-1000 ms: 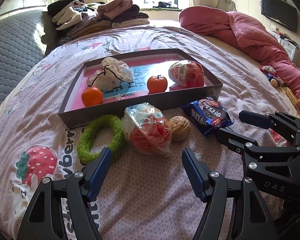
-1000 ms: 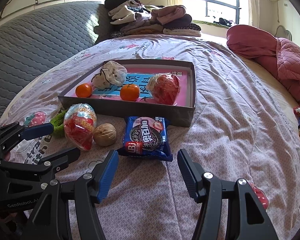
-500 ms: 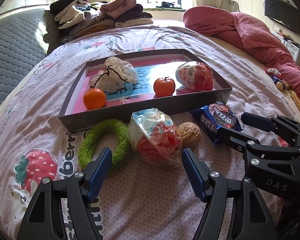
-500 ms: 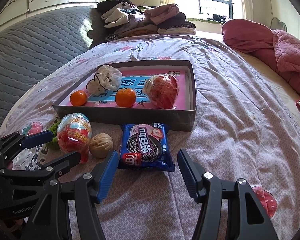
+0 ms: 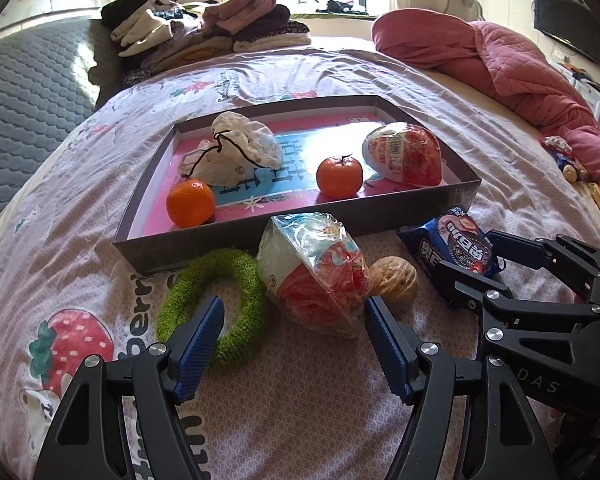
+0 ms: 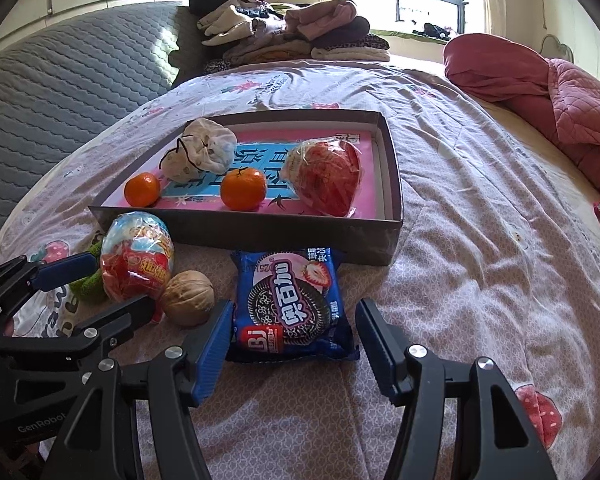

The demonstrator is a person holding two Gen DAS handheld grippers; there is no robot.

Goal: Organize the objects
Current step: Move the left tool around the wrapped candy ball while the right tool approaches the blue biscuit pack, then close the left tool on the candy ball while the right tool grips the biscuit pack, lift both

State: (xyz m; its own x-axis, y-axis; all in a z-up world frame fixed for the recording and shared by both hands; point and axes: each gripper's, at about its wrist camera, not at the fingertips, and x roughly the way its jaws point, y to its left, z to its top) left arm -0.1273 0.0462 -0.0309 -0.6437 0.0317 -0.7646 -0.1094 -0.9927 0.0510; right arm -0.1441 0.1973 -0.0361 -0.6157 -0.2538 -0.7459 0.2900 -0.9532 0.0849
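1. Left wrist view: the left gripper point(image 5: 292, 320) fills the bottom of the frame, its blue-padded jaws spread wide and pressing on nothing. The wrapped snack point(image 5: 314, 276) lies at centre, just above and between the fingertips, its lower edge close to the right pad. The green ring point(image 5: 214, 304) lies left of it, partly behind the left fingertip; the walnut point(image 5: 394, 280) touches the snack's right side. The grey tray point(image 5: 300, 232) sits above, in mid-frame, holding two oranges, a cloth pouch and another wrapped snack.

2. Right wrist view: the right gripper point(image 6: 294, 328) stands at bottom centre, jaws spread, having just been opening a little further. The blue cookie packet point(image 6: 292, 304) lies flat on the bedspread point(image 6: 460, 240), its lower half between the fingertips, the pads not pressing it. The tray's near wall is just above the packet.
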